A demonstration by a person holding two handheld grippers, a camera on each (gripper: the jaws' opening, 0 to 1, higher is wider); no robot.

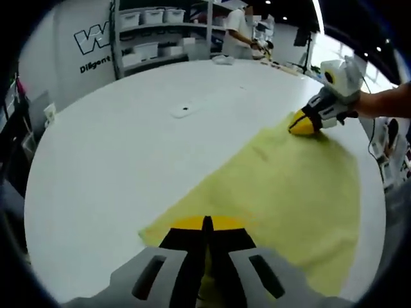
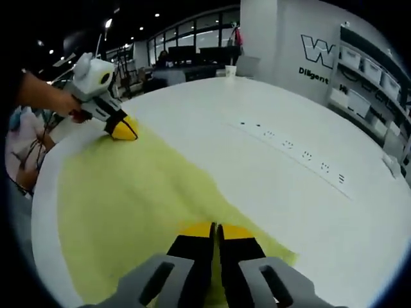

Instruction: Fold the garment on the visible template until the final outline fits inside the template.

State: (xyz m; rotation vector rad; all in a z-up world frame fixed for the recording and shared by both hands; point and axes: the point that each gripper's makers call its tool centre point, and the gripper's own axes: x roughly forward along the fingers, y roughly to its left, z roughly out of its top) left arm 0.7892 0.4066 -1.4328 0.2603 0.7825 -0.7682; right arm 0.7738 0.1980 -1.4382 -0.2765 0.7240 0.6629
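Note:
A pale yellow garment (image 1: pixel 289 186) lies flat on the round white table (image 1: pixel 115 160). My left gripper (image 1: pixel 207 222) rises from the bottom of the left gripper view, its yellow-tipped jaws shut on the garment's near corner. At the far corner the right gripper (image 1: pixel 300 125), held by a person's hand, is pressed onto the cloth. In the right gripper view the same garment (image 2: pixel 128 192) spreads to the left. There my right gripper (image 2: pixel 216 228) is shut on its near corner, and the left gripper (image 2: pixel 125 130) pins the far corner. I can make out no template outline.
A row of sockets (image 2: pixel 289 144) is set in the table top, and a small oval fitting (image 1: pixel 185 109) lies near its middle. Shelves with white bins (image 1: pixel 154 32) stand behind. A person (image 1: pixel 237 29) works at the far side. The table edge (image 2: pixel 45 192) runs close beside the garment.

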